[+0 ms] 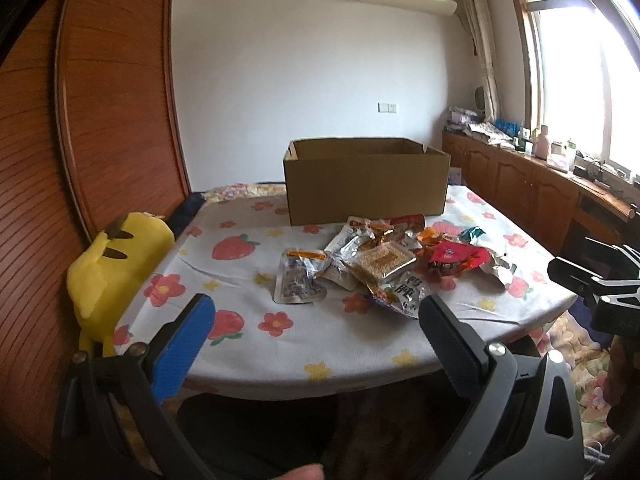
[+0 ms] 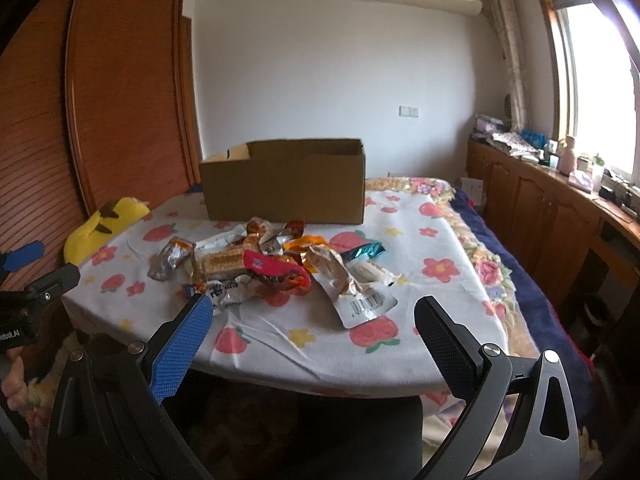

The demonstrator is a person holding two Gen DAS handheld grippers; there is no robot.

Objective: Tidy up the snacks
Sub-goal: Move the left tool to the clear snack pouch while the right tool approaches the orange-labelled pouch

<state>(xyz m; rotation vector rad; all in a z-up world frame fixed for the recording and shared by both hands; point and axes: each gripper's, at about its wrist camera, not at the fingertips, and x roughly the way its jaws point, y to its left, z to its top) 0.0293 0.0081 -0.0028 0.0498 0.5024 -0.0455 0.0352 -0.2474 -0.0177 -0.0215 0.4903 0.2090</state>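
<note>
Both claws stand wide apart and hold nothing. Left gripper (image 1: 316, 308) hovers short of the near table edge, 1 finger faced with a blue pad (image 1: 182, 350), the other black. Right gripper (image 2: 314, 310) hangs at the same near edge, with the same blue pad (image 2: 182, 350) and a black partner.

Snacks (image 1: 384, 260) lie in 1 loose heap around the middle of the table (image 1: 248, 344), in front of the box (image 1: 366, 184) and apart from it. Most are crinkled foil or clear plastic packets. At the heap's left lies a clear pouch (image 1: 298, 276) with an orange top strip and dark print. In the middle sits a flat pack (image 1: 382, 260) showing a golden-brown block through clear film. To its right is a red packet (image 1: 454, 256), with orange wrappers and a teal wrapper (image 1: 472, 234) behind it. Nearest the left gripper is a silvery packet (image 1: 404, 294) with large dark characters. From the right wrist view, a torn white and silver wrapper (image 2: 360, 300) with a barcode lies at the heap's near right edge.

Behind, the brown cardboard box stands open at the top. A white cloth with strawberries and flowers covers the table. A yellow plush (image 1: 116, 268) leans at the table's left edge.
</note>
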